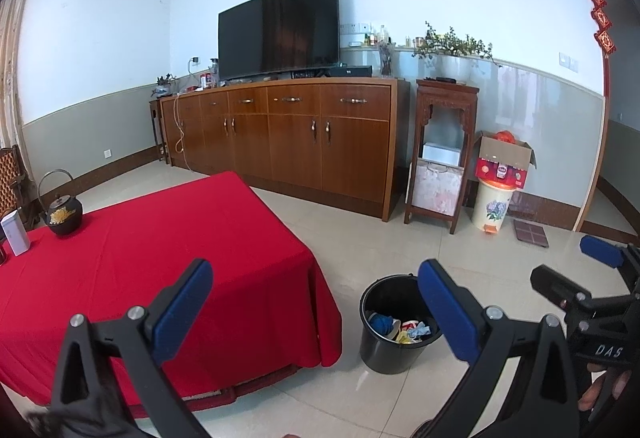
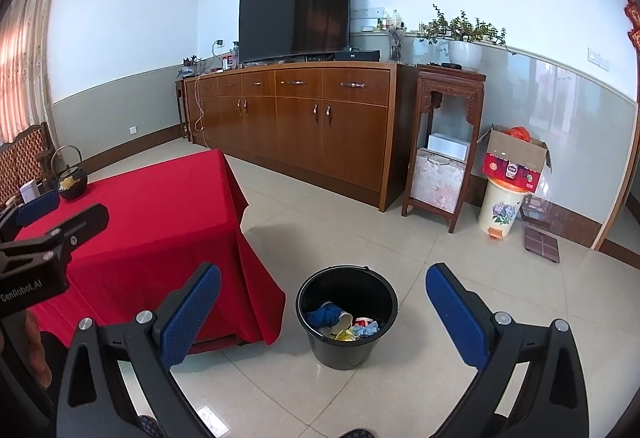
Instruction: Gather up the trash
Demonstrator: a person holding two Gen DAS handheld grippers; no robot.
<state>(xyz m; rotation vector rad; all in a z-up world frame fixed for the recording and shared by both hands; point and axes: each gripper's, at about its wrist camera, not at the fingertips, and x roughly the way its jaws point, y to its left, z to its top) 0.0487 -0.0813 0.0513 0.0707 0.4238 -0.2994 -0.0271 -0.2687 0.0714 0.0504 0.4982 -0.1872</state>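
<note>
Gaping wide, both: left gripper (image 1: 316, 308), right gripper (image 2: 324, 312), nothing held
Trash: crumpled scraps (image 2: 344, 326) inside black plastic bucket (image 2: 347, 348)
Surface: beige tiled floor (image 2: 360, 238), beside red-clothed table (image 1: 160, 258)

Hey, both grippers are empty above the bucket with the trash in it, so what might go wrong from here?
1. The black plastic bucket stands on smooth glossy tile close to the draped red tablecloth; a nudge from the open right gripper may slide or tip it, spilling the crumpled trash.
2. The open left gripper hangs near the cloth's corner and might snag it, dragging the black iron teapot and white box.
</note>
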